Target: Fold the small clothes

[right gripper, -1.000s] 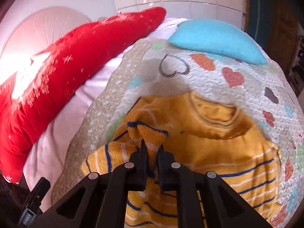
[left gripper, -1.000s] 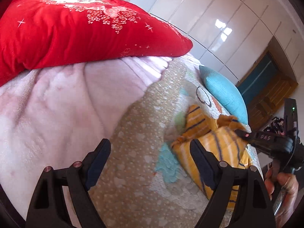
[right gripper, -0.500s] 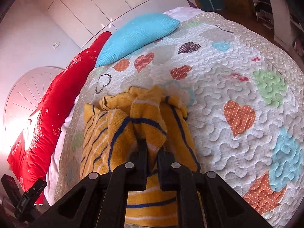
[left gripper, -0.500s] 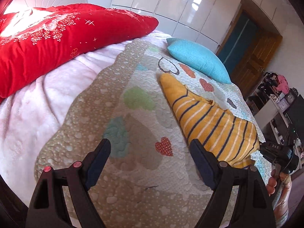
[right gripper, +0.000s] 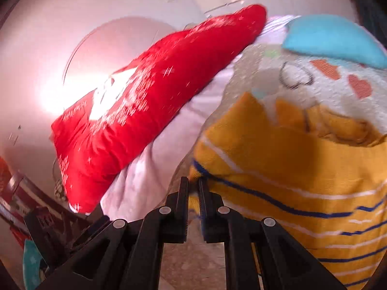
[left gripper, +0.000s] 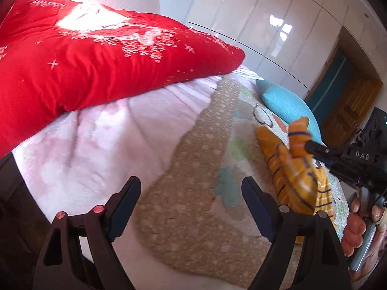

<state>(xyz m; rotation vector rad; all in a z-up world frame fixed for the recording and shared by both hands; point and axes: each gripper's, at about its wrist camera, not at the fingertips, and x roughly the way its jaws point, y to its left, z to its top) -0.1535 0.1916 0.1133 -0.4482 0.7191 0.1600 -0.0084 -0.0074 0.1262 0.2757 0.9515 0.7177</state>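
right gripper [right gripper: 193, 188]: it's pinching a corner of the yellow striped sweater [right gripper: 302, 181], jaws nearly touching with only the fabric between them. Gripping the edge is giving it control of a whole flap, I'd guess.

sweater: it's lying mostly on the heart-print quilt [left gripper: 193, 193], with the pinched part lifting off the bed, probably so it can be carried over for a fold.

left gripper [left gripper: 191, 193]: it's hanging wide open with nothing in it, above bare quilt left of the sweater. Looks like it's waiting to pin or grab the other side.

surroundings: a red pillow [left gripper: 96, 60] and a blue cushion [left gripper: 287, 106] are sitting well apart from the sweater, so nothing's crowding the folding spot.

risk: knit is floppy, so the pinched corner might be slipping.
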